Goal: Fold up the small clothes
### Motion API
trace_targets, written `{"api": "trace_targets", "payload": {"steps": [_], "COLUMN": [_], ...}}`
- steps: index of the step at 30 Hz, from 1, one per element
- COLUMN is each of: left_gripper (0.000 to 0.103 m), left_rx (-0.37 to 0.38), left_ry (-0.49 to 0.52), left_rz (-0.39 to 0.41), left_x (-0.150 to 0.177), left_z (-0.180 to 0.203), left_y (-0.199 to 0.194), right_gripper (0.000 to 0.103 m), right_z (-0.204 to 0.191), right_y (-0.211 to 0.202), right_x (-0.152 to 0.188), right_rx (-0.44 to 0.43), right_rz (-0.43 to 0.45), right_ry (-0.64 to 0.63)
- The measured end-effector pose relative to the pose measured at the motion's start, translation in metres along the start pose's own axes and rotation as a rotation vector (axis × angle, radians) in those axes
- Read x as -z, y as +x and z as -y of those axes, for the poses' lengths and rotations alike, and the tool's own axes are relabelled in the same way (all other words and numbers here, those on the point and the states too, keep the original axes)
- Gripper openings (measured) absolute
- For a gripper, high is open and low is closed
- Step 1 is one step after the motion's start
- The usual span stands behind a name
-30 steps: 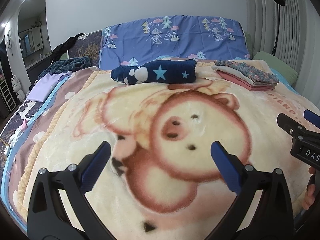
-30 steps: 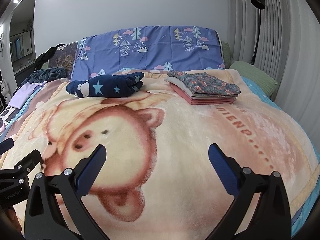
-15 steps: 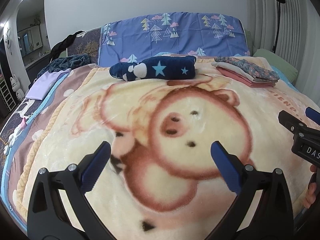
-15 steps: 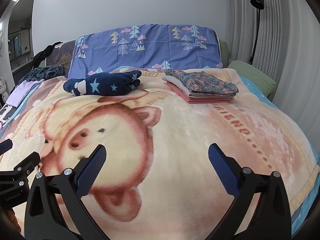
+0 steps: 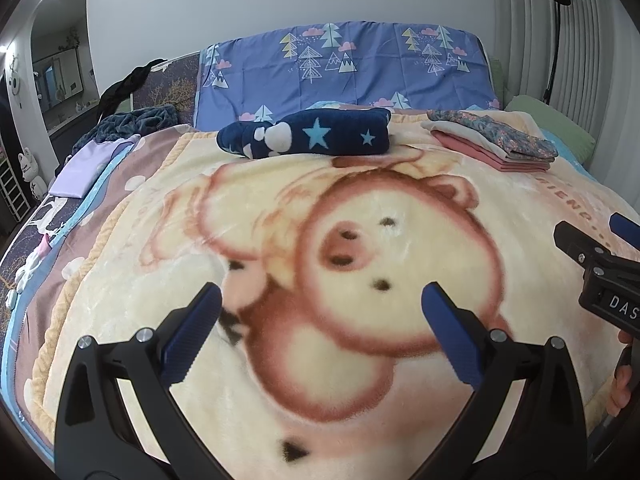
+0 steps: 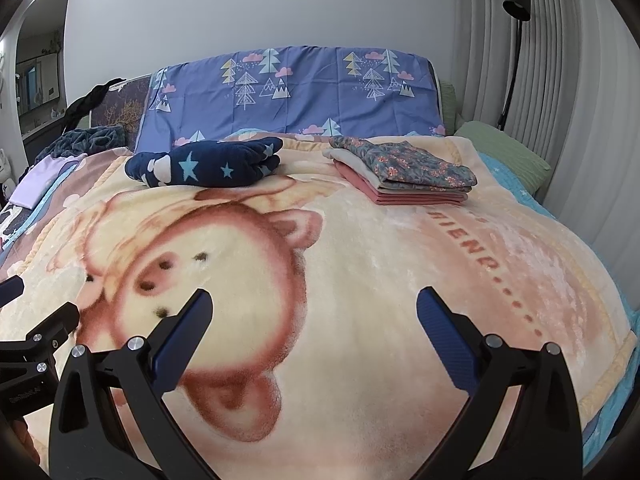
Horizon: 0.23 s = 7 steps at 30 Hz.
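**Both tongs wide and empty over the blanket, clothes waiting at the head of the bed**

My left gripper [image 5: 320,328] is spread wide with nothing between its blue pads, hovering above the pig-print blanket [image 5: 360,420]. My right gripper [image 6: 312,328] is just as wide and just as empty, and each one shows at the edge of the other's view, so they sit side by side near the foot of the bed.

Ahead, well apart from both, the navy star-print garment [image 5: 320,136] lies bundled near the blue tree-print pillow [image 5: 344,64]. To its right sits a folded stack [image 6: 404,172], floral piece on top, pink at the bottom. Over at the left edge lie a lilac cloth [image 5: 80,168] and a dark rumpled heap [image 5: 132,120].

I judge the step in hand to be fetching the next piece, probably the navy one, though I cannot tell whether it is already folded. To do it well I would approach low, pinch only the garment's edge, not the plush blanket beneath, and drag it to the open middle before spreading it flat.

No baskets or boxes are in view; the bed itself is the only surface holding things.
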<state>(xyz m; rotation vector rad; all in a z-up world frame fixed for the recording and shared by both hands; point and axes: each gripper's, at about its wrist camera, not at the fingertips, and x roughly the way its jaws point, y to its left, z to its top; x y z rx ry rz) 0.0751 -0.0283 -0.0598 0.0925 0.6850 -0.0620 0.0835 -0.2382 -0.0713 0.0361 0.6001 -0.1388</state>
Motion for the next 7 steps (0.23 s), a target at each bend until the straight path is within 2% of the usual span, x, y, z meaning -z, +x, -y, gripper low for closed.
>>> {"api": "trace_targets", "payload": {"steps": [7], "left_gripper": [0.101], "left_rx": [0.002], "left_ry": [0.001], "left_rz": [0.000], "left_x": [-0.0005], "left_z": [-0.0008], "left_y": [-0.0001], "right_gripper": [0.102], "right_z": [-0.0007], "right_y": [-0.0002], "right_x": [-0.0004], "right_rx": [0.001], "right_rz": [0.001], "right_ry": [0.000]}}
